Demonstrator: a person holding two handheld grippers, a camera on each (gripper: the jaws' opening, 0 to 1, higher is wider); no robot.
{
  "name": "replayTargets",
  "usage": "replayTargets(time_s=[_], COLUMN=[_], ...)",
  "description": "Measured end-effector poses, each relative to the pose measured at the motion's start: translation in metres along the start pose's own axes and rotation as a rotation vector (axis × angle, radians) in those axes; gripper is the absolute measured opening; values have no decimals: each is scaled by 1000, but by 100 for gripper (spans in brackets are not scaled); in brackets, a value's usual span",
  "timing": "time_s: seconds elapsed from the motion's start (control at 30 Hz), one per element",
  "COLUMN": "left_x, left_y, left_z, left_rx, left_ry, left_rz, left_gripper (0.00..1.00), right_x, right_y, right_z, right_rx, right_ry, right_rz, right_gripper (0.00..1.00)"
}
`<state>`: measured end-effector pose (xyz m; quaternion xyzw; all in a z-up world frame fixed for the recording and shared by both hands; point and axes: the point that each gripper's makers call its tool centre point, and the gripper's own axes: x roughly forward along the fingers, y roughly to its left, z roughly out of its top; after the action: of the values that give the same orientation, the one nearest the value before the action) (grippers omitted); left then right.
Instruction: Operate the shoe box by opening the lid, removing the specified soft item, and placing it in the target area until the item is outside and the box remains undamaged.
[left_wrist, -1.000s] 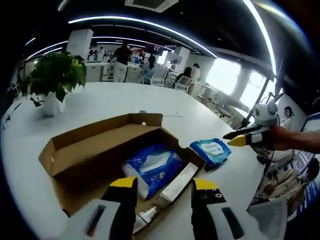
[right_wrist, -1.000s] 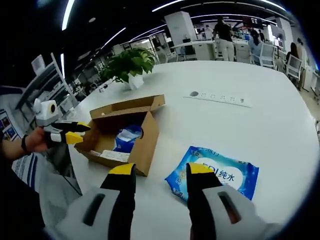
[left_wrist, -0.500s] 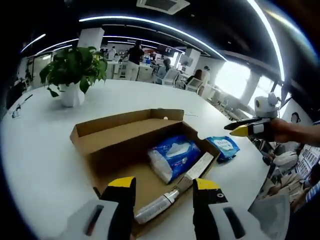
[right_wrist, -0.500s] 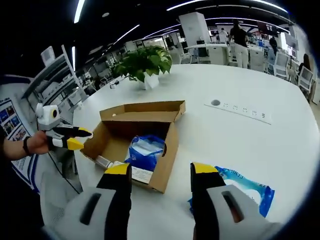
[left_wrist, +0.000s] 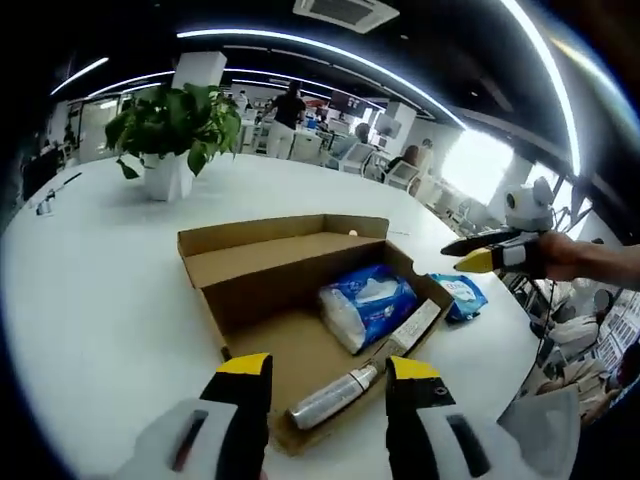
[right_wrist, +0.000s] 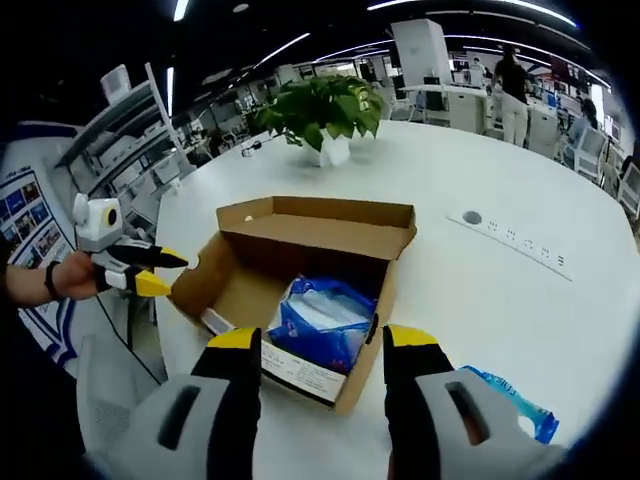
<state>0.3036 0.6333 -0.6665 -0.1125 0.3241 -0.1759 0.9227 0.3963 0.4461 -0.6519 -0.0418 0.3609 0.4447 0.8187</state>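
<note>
The open cardboard shoe box (left_wrist: 262, 262) lies on the white table with its lid folded back. Inside it are a soft blue wipes pack (left_wrist: 366, 304), a silver tube (left_wrist: 334, 391) and a long white carton (left_wrist: 415, 328). My left gripper (left_wrist: 328, 368) hovers open over the box's near edge, holding nothing. In the right gripper view the box (right_wrist: 320, 226) and its blue pack (right_wrist: 324, 314) sit just beyond my open right gripper (right_wrist: 322, 338). A second blue wipes pack (left_wrist: 461, 293) (right_wrist: 512, 402) lies on the table outside the box. Each gripper shows in the other's view: the right gripper (left_wrist: 463, 254) and the left gripper (right_wrist: 163, 272).
A potted plant (left_wrist: 175, 124) (right_wrist: 327, 109) stands on the table beyond the box. A socket strip (right_wrist: 512, 242) is set into the table top. A hand (left_wrist: 572, 258) holds the right gripper. Shelving (right_wrist: 120, 125) stands off the table's edge, with desks and people far behind.
The right gripper's view has swung from the loose wipes pack to over the box. The left view has shifted so the box sits centred. Box and contents have not moved.
</note>
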Motion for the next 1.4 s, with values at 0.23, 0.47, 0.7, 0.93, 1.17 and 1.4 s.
replayTargets(time_s=[0.23,0.47,0.7,0.93,1.17,1.4], left_x=[-2,-2,-2,-9,-12,-16], left_y=[3,4,8,9,18,24], left_z=[2,-3,-10,-12,-19,-24], left_rx=[-6,-21,-56,-32,-58,-89], left_ry=[-8,-3,-5,-6,-7,-9], left_rz=[7,6,15,44,65,83], left_gripper=[46,46,46,44,44,44], right_x=[12,27,48,71,92,106], right_y=[-4,-4,5,2,7,3], right_z=[-1,-1,-7,-16,-23,-24], right_rx=[-19,-119,-277,-504,-657,-675], right_ry=[24,95,195,309,400,433], right_rz=[17,23,46,37,82,98], right_gripper=[46,50,54,58,61,61])
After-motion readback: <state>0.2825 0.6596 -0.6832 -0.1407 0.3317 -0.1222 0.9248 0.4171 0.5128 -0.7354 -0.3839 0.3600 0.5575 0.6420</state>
